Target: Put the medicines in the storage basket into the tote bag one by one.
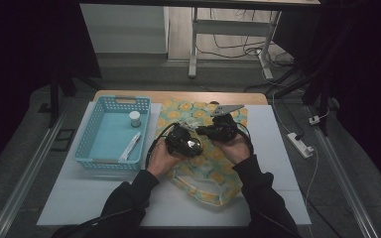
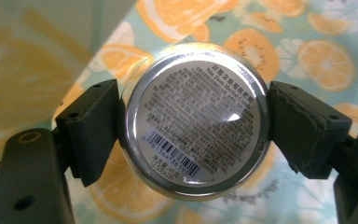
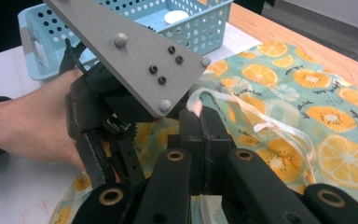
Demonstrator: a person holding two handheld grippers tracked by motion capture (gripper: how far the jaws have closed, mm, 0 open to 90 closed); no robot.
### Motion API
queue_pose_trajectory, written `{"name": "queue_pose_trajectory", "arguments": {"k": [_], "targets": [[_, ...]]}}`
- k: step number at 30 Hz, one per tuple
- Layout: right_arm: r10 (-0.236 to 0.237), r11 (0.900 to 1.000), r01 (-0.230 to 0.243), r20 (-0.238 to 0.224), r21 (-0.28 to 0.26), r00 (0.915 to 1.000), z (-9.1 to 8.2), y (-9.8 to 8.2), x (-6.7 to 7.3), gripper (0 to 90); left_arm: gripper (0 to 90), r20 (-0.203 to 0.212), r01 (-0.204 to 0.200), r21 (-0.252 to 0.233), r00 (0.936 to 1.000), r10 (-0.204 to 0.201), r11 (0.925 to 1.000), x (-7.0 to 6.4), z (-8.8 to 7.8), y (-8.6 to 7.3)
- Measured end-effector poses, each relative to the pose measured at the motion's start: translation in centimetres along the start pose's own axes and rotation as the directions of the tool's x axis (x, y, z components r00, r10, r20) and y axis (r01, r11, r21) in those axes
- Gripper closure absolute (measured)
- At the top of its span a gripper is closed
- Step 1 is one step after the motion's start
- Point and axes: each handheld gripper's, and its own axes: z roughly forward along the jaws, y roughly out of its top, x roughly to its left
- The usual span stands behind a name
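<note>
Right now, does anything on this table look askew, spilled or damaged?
Nothing is spilled or broken. The fruit-print bag lies crumpled across the mat, its white drawstring pulled up loose by the right gripper. The left gripper holds a round tin base-up, barcode label showing. Inside the basket, items lie orderly.

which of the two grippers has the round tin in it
The left gripper: the round silver tin sits clamped between its jaws. The right gripper is shut on the pouch's pale ribbon instead.
</note>
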Motion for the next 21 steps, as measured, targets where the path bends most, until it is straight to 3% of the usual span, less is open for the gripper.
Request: {"name": "queue_pose_trajectory", "arguments": {"k": [10,16,21], "targets": [[0.007,1.000,-0.007,0.003,0.006,1.0000,0.2,-0.2,-0.3,90.0,19.5,-0.013,0.017,-0.010,0.9998,-0.017,0.9998,0.3,1.0,-0.2],[0.009,1.000,-0.009,0.004,0.000,0.9999,0.1,-0.2,-0.3,90.0,12.0,-0.007,0.015,-0.011,0.9999,-0.015,0.9998,-0.1,0.3,0.2],[0.011,1.000,-0.011,0.006,-0.005,0.9999,-0.1,-0.2,-0.4,90.0,7.9,0.021,0.022,-0.011,0.9995,-0.022,0.9997,-0.7,-0.6,0.6]]}}
